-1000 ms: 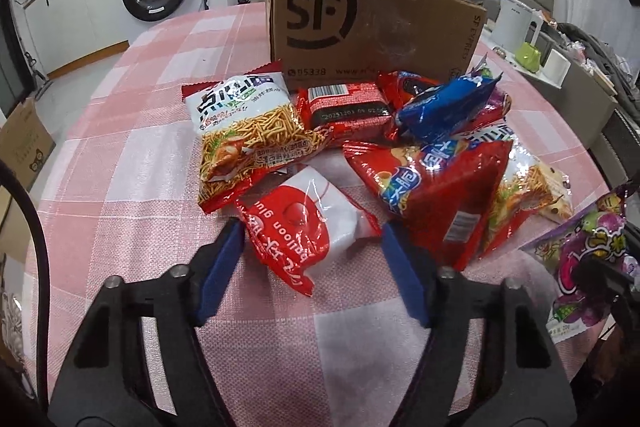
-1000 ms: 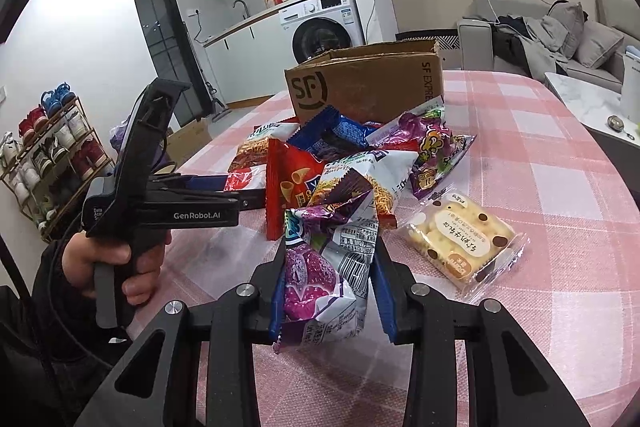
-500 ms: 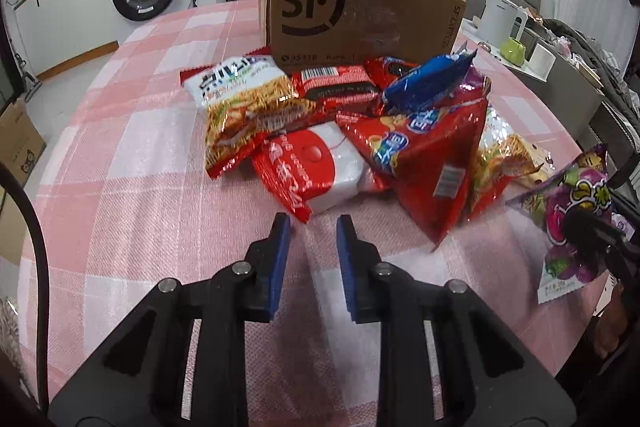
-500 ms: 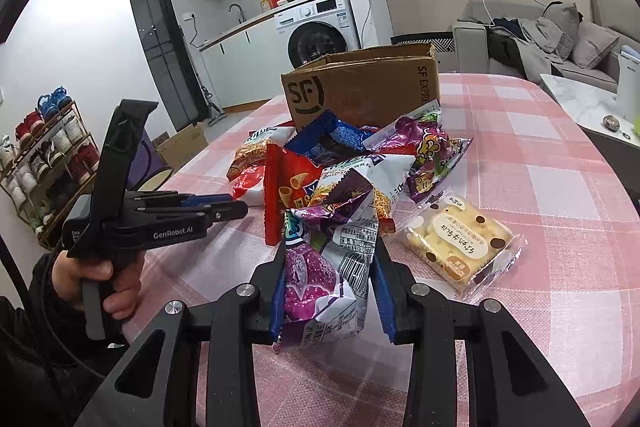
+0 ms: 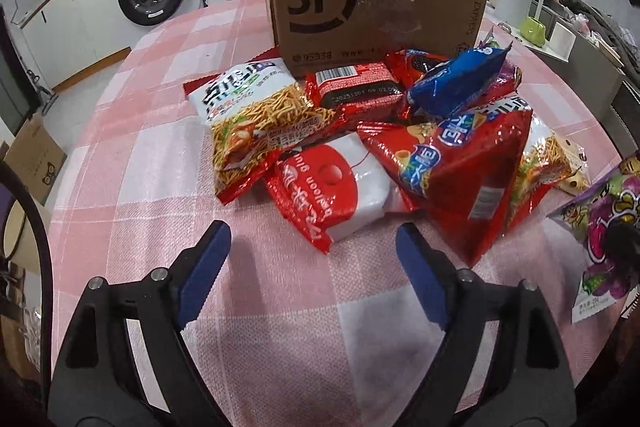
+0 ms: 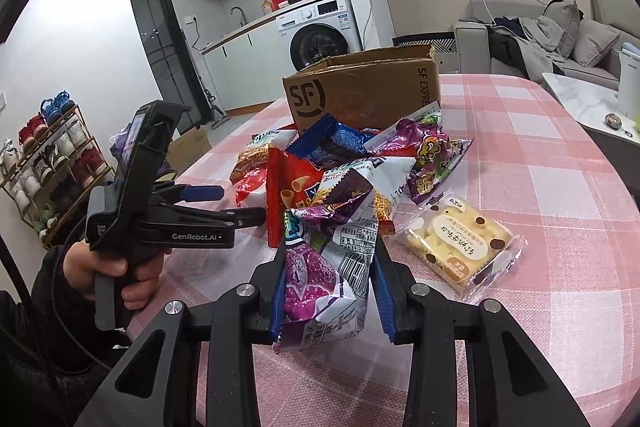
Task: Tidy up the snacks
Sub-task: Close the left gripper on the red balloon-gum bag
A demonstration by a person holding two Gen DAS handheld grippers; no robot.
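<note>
Left wrist view: left gripper (image 5: 314, 251) spread wide, holding nothing, above bare tablecloth (image 5: 280, 327) just short of red-white packet (image 5: 336, 187). Packet long axis diagonal, near corner toward gripper. Cardboard box (image 5: 376, 7) behind pile.

Right wrist view: right gripper (image 6: 328, 279) clamped on purple snack bag (image 6: 320, 267), bag upright, lifted. Cookie pack (image 6: 460, 247) just right; open cloth beyond.

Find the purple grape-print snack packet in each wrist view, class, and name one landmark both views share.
Left wrist view: the purple grape-print snack packet sits at the far right edge, held up beside the pile, the gripper on it mostly out of frame.
Right wrist view: it sits bottom centre, clamped in the right gripper.
Shared landmark: the brown cardboard SF box behind the pile.
</note>
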